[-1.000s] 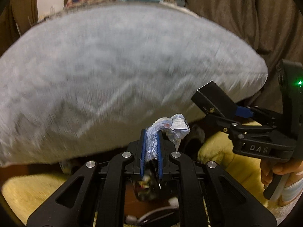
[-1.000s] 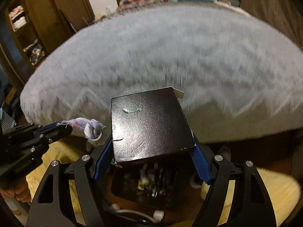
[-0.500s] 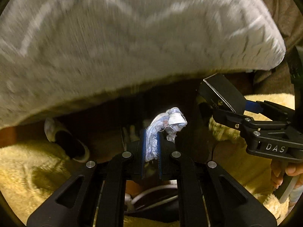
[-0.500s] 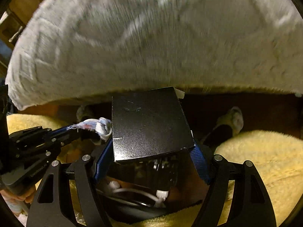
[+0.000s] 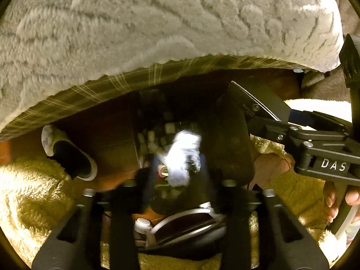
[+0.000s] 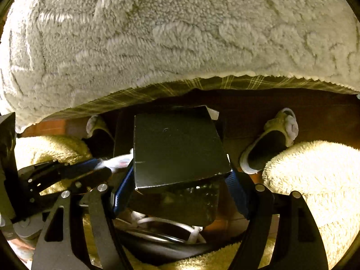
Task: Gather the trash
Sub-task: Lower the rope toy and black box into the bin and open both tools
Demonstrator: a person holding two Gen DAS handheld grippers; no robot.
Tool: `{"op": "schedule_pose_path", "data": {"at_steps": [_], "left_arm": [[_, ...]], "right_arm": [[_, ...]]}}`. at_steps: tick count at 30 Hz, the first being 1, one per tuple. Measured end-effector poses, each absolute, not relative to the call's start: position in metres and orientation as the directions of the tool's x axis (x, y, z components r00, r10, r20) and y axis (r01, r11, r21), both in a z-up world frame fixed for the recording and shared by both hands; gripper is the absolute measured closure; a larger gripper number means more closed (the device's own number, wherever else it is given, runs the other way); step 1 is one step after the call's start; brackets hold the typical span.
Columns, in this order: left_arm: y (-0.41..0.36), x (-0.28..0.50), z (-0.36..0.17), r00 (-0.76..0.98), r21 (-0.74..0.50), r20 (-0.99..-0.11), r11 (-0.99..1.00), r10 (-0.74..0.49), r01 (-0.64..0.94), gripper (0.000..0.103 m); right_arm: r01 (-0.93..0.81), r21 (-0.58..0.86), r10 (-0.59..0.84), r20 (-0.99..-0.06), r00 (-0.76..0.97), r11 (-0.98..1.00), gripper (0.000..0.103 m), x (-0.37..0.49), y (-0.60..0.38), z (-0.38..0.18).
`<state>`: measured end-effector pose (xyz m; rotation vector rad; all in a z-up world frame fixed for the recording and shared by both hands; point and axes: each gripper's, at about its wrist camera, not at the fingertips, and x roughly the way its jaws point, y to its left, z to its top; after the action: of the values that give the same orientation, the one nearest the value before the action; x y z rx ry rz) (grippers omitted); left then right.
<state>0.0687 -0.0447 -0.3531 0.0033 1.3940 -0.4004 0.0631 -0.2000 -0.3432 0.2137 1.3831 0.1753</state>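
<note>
**Over the Trash Bin, Both Grippers Point Down**

Below the edge of a fluffy grey-white blanket [image 6: 171, 38] with a plaid underside, a dark bin [image 5: 227, 139] full of scraps sits on a reddish-brown floor [image 5: 105, 144], between the person's pale yellow fleece-clad legs [image 6: 315, 191]. White letters reading "DAS" mark the body of the right gripper [image 6: 180, 177], seen at the right of the left wrist view; small print on the black box [image 6: 177, 148] is too tiny to read.

That box sits clamped between the right gripper's blue pads, above the bin. The left gripper [image 5: 177, 168] has just been opening: its fingers stand moderately apart, and the crumpled white-and-blue wrapper [image 5: 182, 157] shows blurred between them, over the bin's mouth; whether a pad touches it cannot be told.

A light slipper [image 6: 267, 144] lies on the floor on either side of the bin. A white cable [image 6: 157, 222] curls near the bottom of both views.
</note>
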Motion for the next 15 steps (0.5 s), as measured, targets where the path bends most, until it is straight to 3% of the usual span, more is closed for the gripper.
{"op": "schedule_pose_path", "data": {"at_steps": [6,8,10,15], "left_arm": [[-0.039,0.071,-0.347,0.131,-0.23,-0.954,0.937,-0.27,0.262,0.048],[-0.037,0.07,-0.342,0.146,-0.221,-0.953,0.941,-0.264,0.257,0.04],[-0.034,0.069,-0.331,0.178,-0.203,-0.951,0.946,-0.252,0.252,0.023],[-0.023,0.067,-0.299,0.264,-0.19,-0.931,0.954,-0.25,0.234,0.009]], "right_arm": [[0.009,0.251,0.244,-0.949,0.198,0.968,0.016,0.067,-0.202,-0.332],[0.011,0.245,0.237,-0.946,0.22,0.969,0.01,0.066,-0.205,-0.323],[0.019,0.235,0.222,-0.941,0.256,0.972,0.004,0.064,-0.209,-0.312],[0.024,0.177,0.156,-0.92,0.358,0.984,0.003,0.058,-0.215,-0.277]]}}
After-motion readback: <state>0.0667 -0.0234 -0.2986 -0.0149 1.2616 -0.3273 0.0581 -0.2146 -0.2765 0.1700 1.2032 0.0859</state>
